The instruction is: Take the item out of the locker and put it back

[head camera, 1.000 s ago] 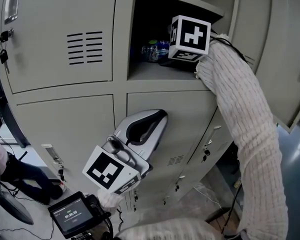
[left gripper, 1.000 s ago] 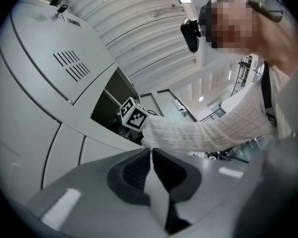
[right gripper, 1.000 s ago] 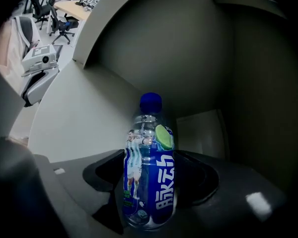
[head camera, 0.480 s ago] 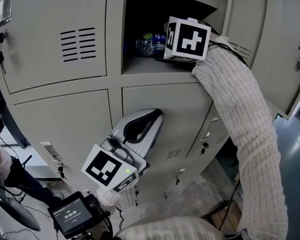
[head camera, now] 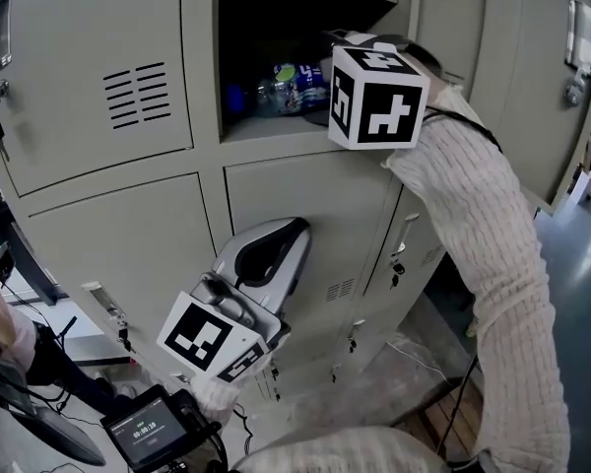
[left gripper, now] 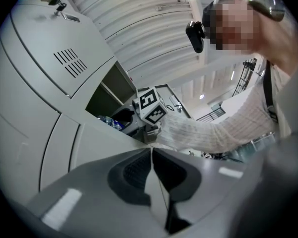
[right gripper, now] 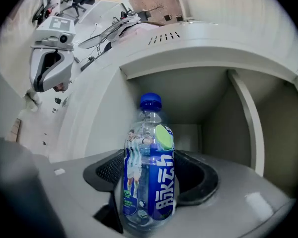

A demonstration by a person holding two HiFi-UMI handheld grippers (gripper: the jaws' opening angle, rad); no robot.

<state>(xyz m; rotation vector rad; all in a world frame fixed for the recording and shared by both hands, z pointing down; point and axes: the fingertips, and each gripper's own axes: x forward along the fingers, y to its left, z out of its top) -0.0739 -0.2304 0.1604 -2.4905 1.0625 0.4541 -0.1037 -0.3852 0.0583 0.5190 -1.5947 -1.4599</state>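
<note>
Grey jaws of my right gripper (right gripper: 151,180) stand wide and are clamped on a clear drink bottle (right gripper: 149,148) with a blue label, pads pressing its lower body from both sides. The bottle lies on its side in my grip: its long axis runs left to right across the open locker compartment (head camera: 276,131), with the blue cap (right gripper: 150,101) pointing left. It is just inside the compartment's mouth; whether it rests on the floor there I cannot tell. I judge this to be the taking-out step, grasp made and bottle not yet clear. Next I should draw it straight back toward me, keeping the cap off the left door frame. My left gripper (left gripper: 151,157) hangs low before the lower doors, jaws closed on nothing.
</note>
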